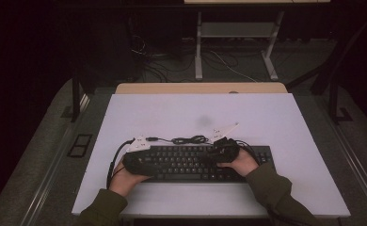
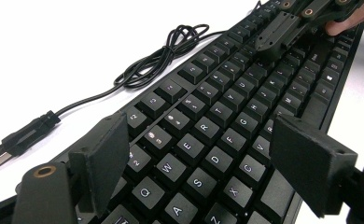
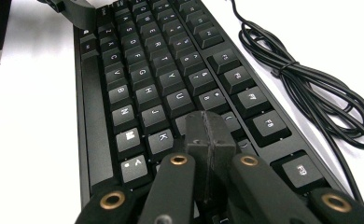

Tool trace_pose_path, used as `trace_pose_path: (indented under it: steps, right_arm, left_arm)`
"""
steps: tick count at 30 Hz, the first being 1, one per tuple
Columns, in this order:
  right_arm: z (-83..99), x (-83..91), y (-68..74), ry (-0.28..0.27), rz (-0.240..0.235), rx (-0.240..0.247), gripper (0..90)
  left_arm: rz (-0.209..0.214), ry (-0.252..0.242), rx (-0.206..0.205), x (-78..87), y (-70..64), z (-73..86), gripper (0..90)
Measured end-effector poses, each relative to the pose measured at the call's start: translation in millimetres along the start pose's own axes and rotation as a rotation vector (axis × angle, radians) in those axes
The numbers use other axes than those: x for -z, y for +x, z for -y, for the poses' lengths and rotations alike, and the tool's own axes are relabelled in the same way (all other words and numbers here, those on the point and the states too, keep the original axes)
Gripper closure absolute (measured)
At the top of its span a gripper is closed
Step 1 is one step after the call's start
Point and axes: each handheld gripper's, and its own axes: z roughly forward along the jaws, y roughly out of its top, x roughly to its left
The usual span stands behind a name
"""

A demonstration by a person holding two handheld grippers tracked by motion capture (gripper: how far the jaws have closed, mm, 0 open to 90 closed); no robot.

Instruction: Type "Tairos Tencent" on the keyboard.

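Nearest in, two forearms in olive sleeves come up from the bottom of the high view, one gripper in each hand. One black keyboard (image 1: 191, 164) lies along the near half of the white table (image 1: 285, 122), and both tools are on it. The left gripper (image 1: 135, 159) sits over the keyboard's left end; in the left gripper view its jaws stand wide apart, one pad (image 2: 106, 158) on the far side by the number keys, the other (image 2: 311, 161) over the near edge, with the Q, W, E, A, S, D keys bare between them and nothing clamped. The right gripper (image 1: 225, 149) is over the middle-right keys. In its own view the two jaws are pressed together with no gap, tips (image 3: 210, 135) down on the key row just past K, holding nothing between them.

Just beyond the keyboard, one black cable (image 1: 190, 139) lies in a loose coil on the table, touching nothing else, and its single USB plug (image 2: 17, 142) rests flat, unplugged. Nothing else crowds the tabletop. Farther back, a strip of wooden edge (image 1: 200, 88), then a white desk frame (image 1: 235, 33) and loose wires on the dim floor.
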Motion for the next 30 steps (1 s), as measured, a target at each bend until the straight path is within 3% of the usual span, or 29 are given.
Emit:
trace_pose_path:
  steps: [7, 17, 24, 30]
  right_arm:
    - [-0.7, 4.5, -1.7, -0.046, -0.008, -0.024, 80.3]
    - [0.4, 8.2, -6.4, -0.110, -0.005, -0.068, 53.6]
    - [1.1, 7.9, -7.6, -0.144, 0.023, -0.087, 37.0]
    - [2.1, 7.6, -9.7, -0.158, 0.041, -0.101, 32.7]
  left_arm:
    - [-0.003, -0.002, -0.003, 1.8, -0.2, -0.3, 19.6]
    - [0.001, -0.005, -0.005, 7.4, -4.0, -1.1, 26.1]
    - [-0.002, 0.003, 0.004, 11.3, -6.8, 2.0, 35.8]
    - [-0.019, -0.001, 0.015, 17.5, -8.1, 5.8, 49.6]
